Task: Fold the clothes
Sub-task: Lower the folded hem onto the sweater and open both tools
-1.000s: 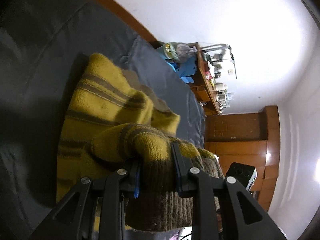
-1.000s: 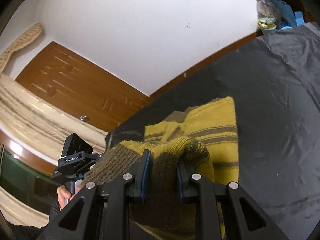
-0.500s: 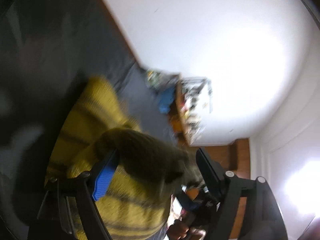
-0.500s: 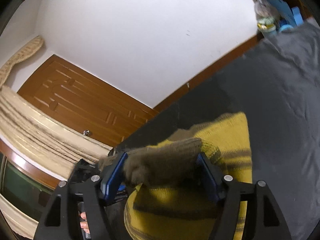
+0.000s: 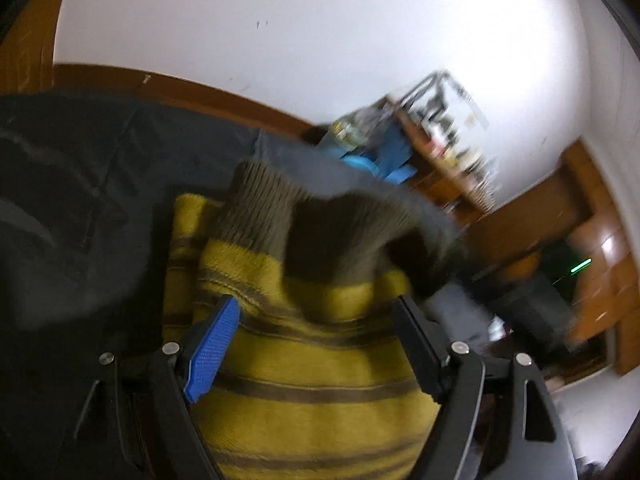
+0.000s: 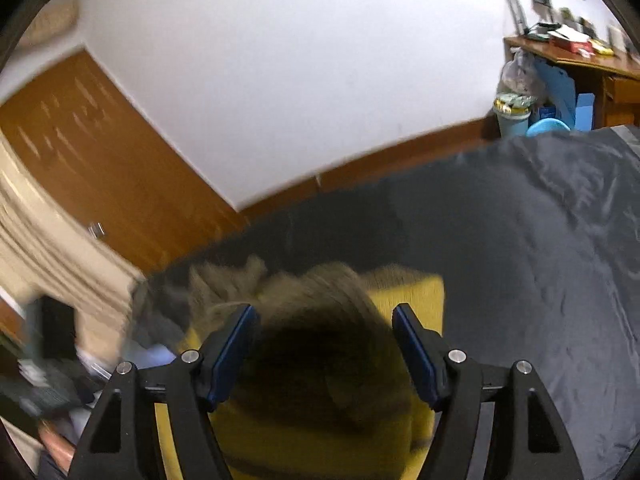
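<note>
Mustard-yellow striped sweater [image 5: 312, 380] with a brown-grey ribbed hem [image 5: 260, 204], lying in a folded heap on the dark grey bed cover [image 6: 540, 240]; its stripes run crosswise in the left wrist view, and the ribbed hem lies on the side towards the wall-side edge of the bed, so the long axis runs from the claws to that edge. The upper fold is blurred. Left claw [image 5: 316, 316] is tilted downward over the sweater, jaws spread wide and released, knit showing between the pads without being pinched. Right claw [image 6: 324, 320] is likewise angled downward, jaws apart and released, the brown-grey fold [image 6: 316, 304] lying between them. Beyond the bed: white wall [image 6: 300, 60], wooden door [image 6: 80, 152], a cluttered wooden desk [image 6: 580, 68] near the bed's far corner
</note>
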`<state>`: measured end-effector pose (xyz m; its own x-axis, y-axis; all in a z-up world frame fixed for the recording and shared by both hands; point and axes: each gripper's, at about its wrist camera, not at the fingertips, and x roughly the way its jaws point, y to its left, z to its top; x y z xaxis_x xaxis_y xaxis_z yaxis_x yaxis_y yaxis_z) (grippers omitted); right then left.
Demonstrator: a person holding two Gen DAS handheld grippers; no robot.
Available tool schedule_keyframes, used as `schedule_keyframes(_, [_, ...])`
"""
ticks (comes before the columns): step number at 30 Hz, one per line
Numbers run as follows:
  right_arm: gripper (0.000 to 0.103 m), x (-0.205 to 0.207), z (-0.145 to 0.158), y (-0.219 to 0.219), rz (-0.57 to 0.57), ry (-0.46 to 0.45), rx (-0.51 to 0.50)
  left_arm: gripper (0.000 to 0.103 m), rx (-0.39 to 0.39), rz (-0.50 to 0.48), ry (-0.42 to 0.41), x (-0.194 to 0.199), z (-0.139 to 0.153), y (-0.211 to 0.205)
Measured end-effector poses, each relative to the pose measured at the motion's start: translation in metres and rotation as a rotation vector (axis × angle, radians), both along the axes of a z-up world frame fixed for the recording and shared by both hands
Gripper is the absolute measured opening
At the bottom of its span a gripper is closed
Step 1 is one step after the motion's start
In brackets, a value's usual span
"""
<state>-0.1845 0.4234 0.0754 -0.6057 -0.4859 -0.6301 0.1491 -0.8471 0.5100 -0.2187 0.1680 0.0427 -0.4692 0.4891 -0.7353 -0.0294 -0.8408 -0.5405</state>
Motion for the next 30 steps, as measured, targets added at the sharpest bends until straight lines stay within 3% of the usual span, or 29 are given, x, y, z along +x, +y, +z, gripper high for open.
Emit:
schedule_keyframes(2, [0.073,0.004,0.017,0.007,-0.016,0.049,-0.035,0.082,-0.003,0.02,-0.026,0.001,-0.004,-0.001])
schedule_keyframes(4, [0.073,0.011,0.027,0.001,-0.018,0.087,0.032,0.082,0.028,0.051,-0.02,0.007,0.001,-0.007])
schedule_keyframes(7, [0.073,0.023,0.043,-0.008,-0.021,0.143,0.134,0.082,0.003,0.071,0.037,0.012,0.02,-0.009])
schedule_keyframes(10, [0.073,0.027,0.043,-0.039,0.08,0.174,0.247,0.082,-0.063,0.052,0.087,0.009,0.031,0.0])
schedule_keyframes(12, [0.073,0.028,0.038,-0.064,0.169,0.178,0.321,0.082,-0.115,0.032,0.066,-0.002,0.024,0.009])
schedule_keyframes(16, [0.073,0.006,0.0,-0.099,0.278,0.044,0.416,0.082,-0.216,0.033,-0.041,-0.017,-0.013,0.018])
schedule_keyframes(18, [0.073,-0.009,-0.021,-0.108,0.297,-0.033,0.452,0.082,-0.216,0.057,-0.068,-0.02,-0.024,0.011])
schedule_keyframes(21, [0.077,-0.032,-0.054,-0.104,0.296,-0.169,0.437,0.082,-0.258,0.13,-0.132,-0.023,-0.04,0.001])
schedule_keyframes(23, [0.082,-0.039,-0.061,-0.097,0.289,-0.175,0.409,0.086,-0.208,0.177,-0.174,-0.022,-0.054,-0.012])
schedule_keyframes(30, [0.084,-0.037,-0.06,-0.094,0.277,-0.138,0.411,0.087,-0.207,0.136,-0.143,-0.013,-0.053,-0.011])
